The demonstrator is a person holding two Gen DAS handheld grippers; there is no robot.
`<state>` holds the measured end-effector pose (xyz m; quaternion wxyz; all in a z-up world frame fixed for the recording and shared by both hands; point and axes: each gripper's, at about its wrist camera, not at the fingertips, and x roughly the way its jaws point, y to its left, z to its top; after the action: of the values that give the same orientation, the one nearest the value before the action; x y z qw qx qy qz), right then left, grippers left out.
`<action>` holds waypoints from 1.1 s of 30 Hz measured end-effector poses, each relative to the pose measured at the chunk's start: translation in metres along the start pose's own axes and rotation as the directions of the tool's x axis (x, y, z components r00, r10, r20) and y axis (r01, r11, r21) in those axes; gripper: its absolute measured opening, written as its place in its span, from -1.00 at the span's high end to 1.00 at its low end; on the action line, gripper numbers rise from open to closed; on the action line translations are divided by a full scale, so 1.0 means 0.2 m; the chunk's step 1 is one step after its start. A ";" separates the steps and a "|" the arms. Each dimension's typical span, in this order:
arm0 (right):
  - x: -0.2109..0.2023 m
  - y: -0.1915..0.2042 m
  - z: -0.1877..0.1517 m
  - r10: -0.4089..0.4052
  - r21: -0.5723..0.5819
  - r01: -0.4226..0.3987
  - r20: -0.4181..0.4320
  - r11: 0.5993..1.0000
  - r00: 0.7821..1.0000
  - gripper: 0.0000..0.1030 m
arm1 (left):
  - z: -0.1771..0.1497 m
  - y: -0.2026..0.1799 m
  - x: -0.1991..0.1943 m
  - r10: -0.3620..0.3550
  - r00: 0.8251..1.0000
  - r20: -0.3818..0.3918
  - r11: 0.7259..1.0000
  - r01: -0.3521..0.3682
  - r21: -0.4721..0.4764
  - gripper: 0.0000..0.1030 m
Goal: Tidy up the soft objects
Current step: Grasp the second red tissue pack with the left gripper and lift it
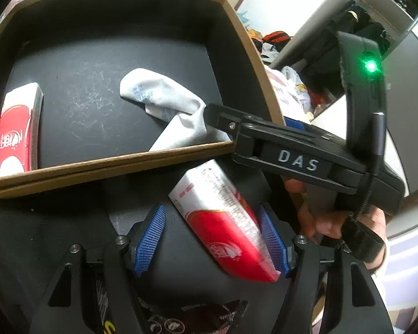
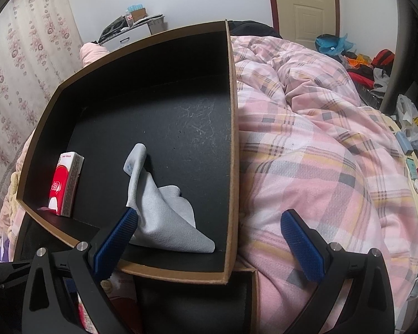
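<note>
Left gripper (image 1: 213,239) half closed around red-white tissue pack (image 1: 223,222): right pad touching, left pad apart. Pack's long axis runs diagonally, white end pointing away. Right gripper (image 2: 209,236) wide, empty; grey cloth (image 2: 164,214) beside its left pad.

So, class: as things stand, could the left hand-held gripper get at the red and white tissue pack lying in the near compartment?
Probably yes. The tissue pack already lies between the left hand-held gripper fingers, against one pad, with a gap at the other; nothing blocks it.

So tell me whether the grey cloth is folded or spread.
Neither: the grey microfibre cloth lies crumpled, one corner sticking up, inside the black box.
</note>
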<state>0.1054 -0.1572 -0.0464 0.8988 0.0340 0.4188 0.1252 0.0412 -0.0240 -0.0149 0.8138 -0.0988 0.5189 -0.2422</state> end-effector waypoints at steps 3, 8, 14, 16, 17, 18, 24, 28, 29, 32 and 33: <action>0.00 0.00 0.00 0.000 0.000 0.000 0.000 1.000 1.000 -0.97 | 0.02 0.02 -0.01 -0.037 0.999 -0.011 0.999 0.037 -0.003 0.01; 0.00 0.00 0.00 -0.002 0.001 0.002 0.005 1.000 1.000 -0.97 | -0.01 0.06 -0.13 -0.055 0.998 0.006 0.998 0.055 0.000 0.44; -0.01 0.00 -0.01 -0.016 -0.004 0.016 0.026 1.000 1.000 -0.97 | -0.01 -0.01 -0.13 -0.036 0.998 0.046 0.999 0.035 0.020 0.67; -0.01 0.01 -0.01 -0.024 -0.007 0.024 0.034 1.000 0.999 -0.97 | 0.02 -0.07 -0.11 -0.041 0.997 0.058 0.999 0.039 0.034 0.69; -0.01 0.01 -0.01 -0.028 -0.009 0.029 0.038 1.000 0.999 -0.97 | 0.01 -0.08 -0.14 -0.046 0.996 0.071 0.998 0.043 0.045 0.69; -0.01 0.01 -0.01 -0.032 -0.011 0.033 0.042 0.999 0.999 -0.97 | 0.01 -0.09 -0.15 -0.048 0.996 0.075 0.998 0.044 0.050 0.69; -0.02 0.01 -0.01 -0.043 -0.016 0.045 0.069 0.999 0.997 -0.97 | -0.02 -0.10 -0.29 0.010 0.990 0.139 0.995 -0.023 0.094 0.72; -0.02 0.01 -0.01 -0.049 -0.019 0.050 0.079 0.999 0.996 -0.97 | -0.05 -0.14 -0.34 0.100 0.974 0.205 0.980 -0.132 0.150 0.75; -0.02 0.01 -0.01 -0.048 -0.018 0.049 0.079 0.999 0.996 -0.97 | -0.06 -0.15 -0.35 0.119 0.967 0.223 0.974 -0.158 0.161 0.75; -0.01 0.00 -0.01 -0.046 -0.017 0.047 0.081 0.999 0.996 -0.97 | -0.07 -0.16 -0.40 0.147 0.953 0.266 0.966 -0.196 0.170 0.76; -0.01 0.00 -0.01 -0.046 -0.017 0.048 0.082 0.999 0.996 -0.97 | -0.07 -0.16 -0.41 0.155 0.948 0.276 0.963 -0.207 0.170 0.76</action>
<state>0.1018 -0.1572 -0.0455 0.9180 0.0205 0.3814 0.1066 -0.0094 -0.0106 0.0570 0.8995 -0.0005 0.3878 -0.2012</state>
